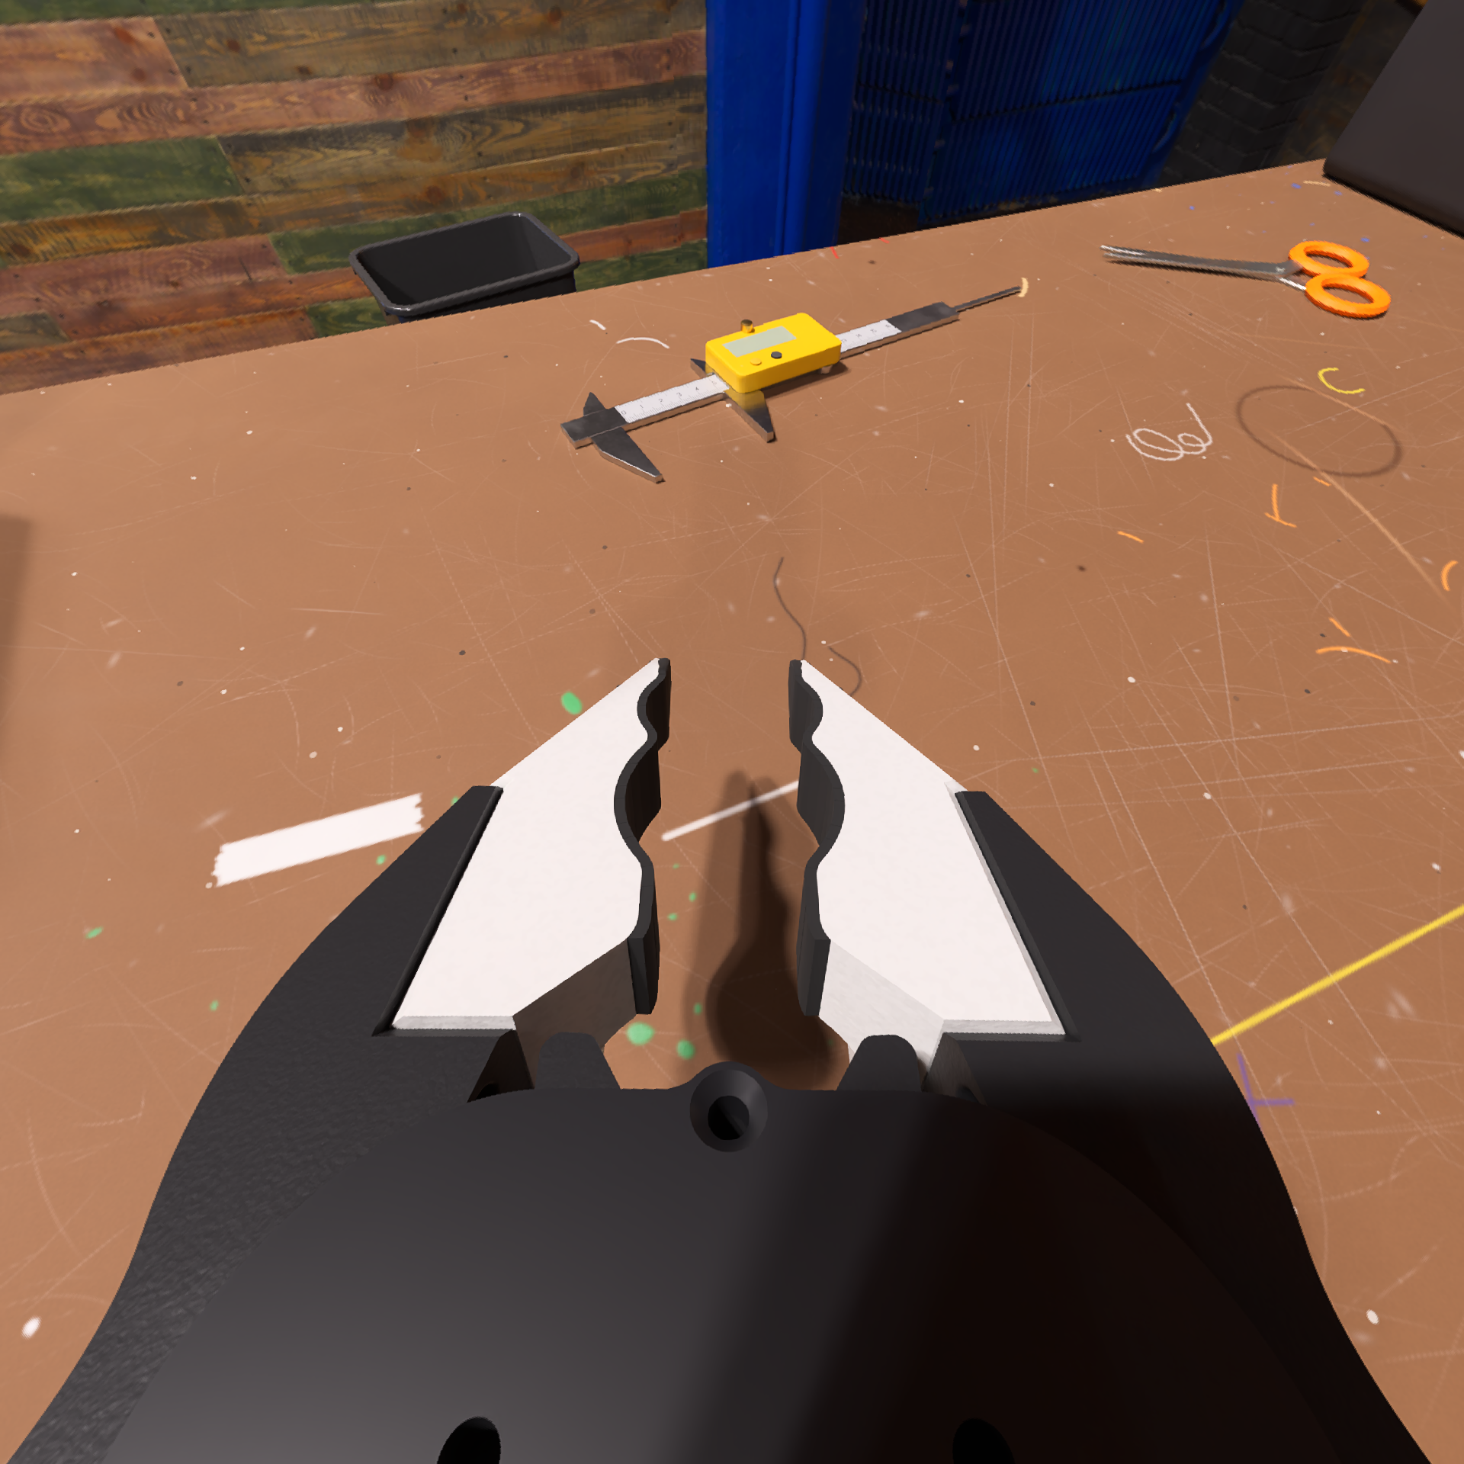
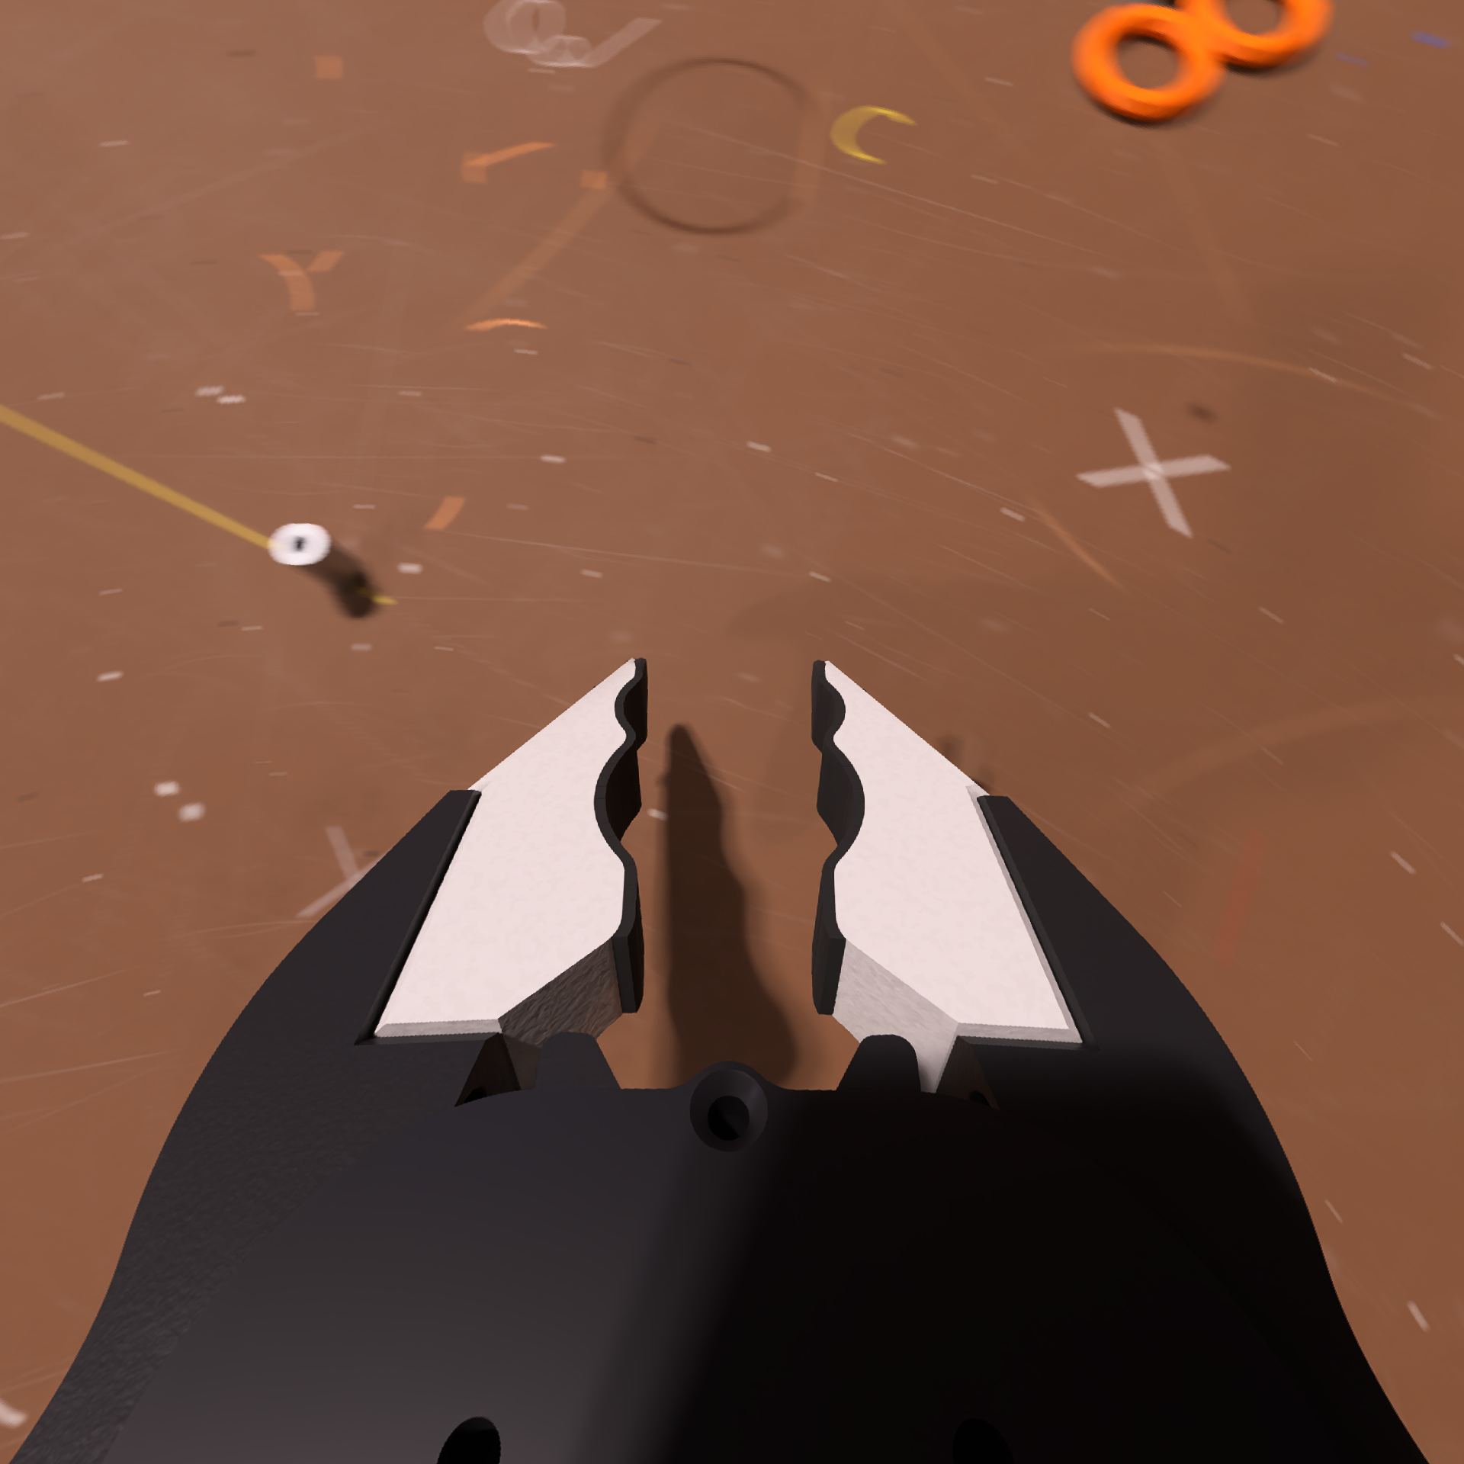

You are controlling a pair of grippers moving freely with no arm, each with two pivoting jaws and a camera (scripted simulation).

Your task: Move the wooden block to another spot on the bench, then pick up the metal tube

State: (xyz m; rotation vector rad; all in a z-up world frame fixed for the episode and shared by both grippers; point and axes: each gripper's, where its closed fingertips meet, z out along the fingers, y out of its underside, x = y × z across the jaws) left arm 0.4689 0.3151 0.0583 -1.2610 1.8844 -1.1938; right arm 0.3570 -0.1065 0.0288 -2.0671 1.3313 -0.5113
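- Brown scratched bench [image 1: 1030, 713]; left gripper [image 1: 729, 669] narrowly parted, empty.
- Right gripper [image 2: 729, 669] narrowly parted, empty; small white-ended tube [image 2: 317, 554] at 10 o'clock.
- Caliper [image 1: 760, 364] at 12, scissors [image 1: 1267, 273] at 1.
- Wooden block not visible.

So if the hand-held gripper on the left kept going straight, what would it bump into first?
Probably the bare bench top just past its fingertips, since the left hand-held gripper points slightly down at it. If it skimmed along instead, the yellow caliper lies almost straight ahead. Depth is hard to judge here.

Caliper [image 1: 760, 372] mid-bench [image 1: 317, 554], scissors [image 1: 1267, 273] far right, bin [image 1: 467, 265] behind the bench's far-left edge.
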